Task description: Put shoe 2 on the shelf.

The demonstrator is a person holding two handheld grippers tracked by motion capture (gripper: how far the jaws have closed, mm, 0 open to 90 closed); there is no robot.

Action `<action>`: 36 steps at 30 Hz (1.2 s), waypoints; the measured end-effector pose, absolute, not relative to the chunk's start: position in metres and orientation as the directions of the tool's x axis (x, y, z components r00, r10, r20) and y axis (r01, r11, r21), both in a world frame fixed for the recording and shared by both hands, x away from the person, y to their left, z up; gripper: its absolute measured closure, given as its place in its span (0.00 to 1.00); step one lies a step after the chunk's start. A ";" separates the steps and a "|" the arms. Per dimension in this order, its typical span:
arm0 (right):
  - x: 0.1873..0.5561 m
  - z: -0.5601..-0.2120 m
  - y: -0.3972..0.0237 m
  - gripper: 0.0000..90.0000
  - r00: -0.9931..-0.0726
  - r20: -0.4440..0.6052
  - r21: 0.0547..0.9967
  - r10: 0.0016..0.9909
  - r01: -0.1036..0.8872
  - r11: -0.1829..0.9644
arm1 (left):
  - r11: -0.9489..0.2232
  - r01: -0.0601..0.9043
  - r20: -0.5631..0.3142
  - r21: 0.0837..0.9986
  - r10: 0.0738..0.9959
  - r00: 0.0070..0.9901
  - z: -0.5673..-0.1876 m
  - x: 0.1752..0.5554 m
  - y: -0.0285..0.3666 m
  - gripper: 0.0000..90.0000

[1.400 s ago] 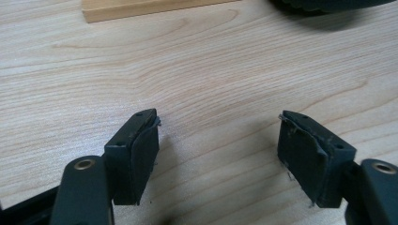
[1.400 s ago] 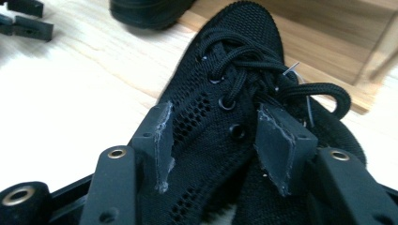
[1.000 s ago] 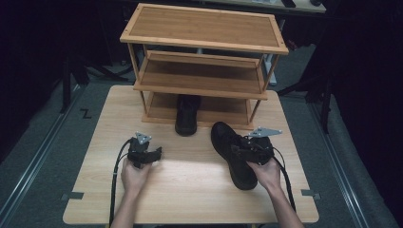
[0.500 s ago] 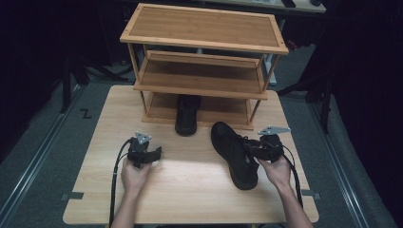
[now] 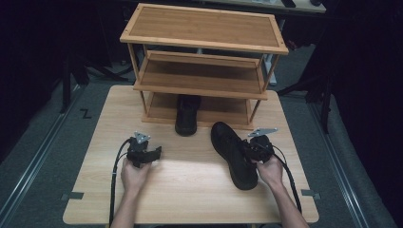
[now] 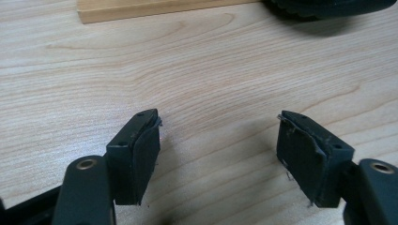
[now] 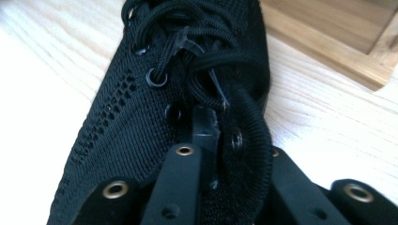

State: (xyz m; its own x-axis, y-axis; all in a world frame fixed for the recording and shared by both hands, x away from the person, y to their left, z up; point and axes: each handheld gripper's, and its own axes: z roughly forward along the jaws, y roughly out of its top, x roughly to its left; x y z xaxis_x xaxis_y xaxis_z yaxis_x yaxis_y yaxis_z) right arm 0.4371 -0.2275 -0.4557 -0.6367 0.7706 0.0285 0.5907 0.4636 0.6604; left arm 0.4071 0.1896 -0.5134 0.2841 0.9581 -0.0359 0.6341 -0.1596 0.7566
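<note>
A black lace-up shoe (image 5: pixel 233 156) lies on the wooden table (image 5: pixel 190 194) at the right, toe toward me. My right gripper (image 5: pixel 253 149) comes at it from the right, and its jaws have just been closing. In the right gripper view the gripper (image 7: pixel 220 136) is shut on the shoe (image 7: pixel 117 108), pinching the eyelet edge beside the laces. A second black shoe (image 5: pixel 187 116) stands half under the lowest shelf of the wooden rack (image 5: pixel 204 28). My left gripper (image 5: pixel 151 154) rests on the table at the left. In its own view the left gripper (image 6: pixel 218 126) is open over bare wood.
The three-tier rack takes up the back of the table, and its base edge (image 6: pixel 155 9) lies just ahead of the left gripper. Dark floor and stands surround the table. Bare table surface stretches between the two hands.
The right gripper has sunk a little onto the shoe and its jaws have closed on the shoe's upper edge. The left hand and both shoes have stayed in place.
</note>
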 end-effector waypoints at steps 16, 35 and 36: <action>0.435 -0.435 -0.236 0.98 -0.621 0.133 0.739 0.773 0.582 0.340 | -0.179 0.634 -0.007 0.752 0.960 0.279 -0.513 0.407 0.186 0.35; 0.485 -0.420 -0.206 0.97 -0.543 0.196 0.730 0.816 0.637 0.249 | -0.175 0.634 -0.013 0.753 0.960 0.280 -0.513 0.407 0.187 0.34; 0.485 -0.420 -0.206 0.97 -0.543 0.196 0.730 0.816 0.637 0.249 | -0.175 0.634 -0.013 0.753 0.960 0.280 -0.513 0.407 0.187 0.34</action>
State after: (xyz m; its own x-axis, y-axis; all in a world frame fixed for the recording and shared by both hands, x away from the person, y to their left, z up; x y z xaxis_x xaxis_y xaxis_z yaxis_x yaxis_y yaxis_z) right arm 0.4852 -0.2058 -0.4202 -0.5433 0.8163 0.1959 0.6367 0.2487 0.7299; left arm 0.4068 0.1869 -0.5134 0.2802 0.9598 -0.0130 0.6342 -0.1749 0.7531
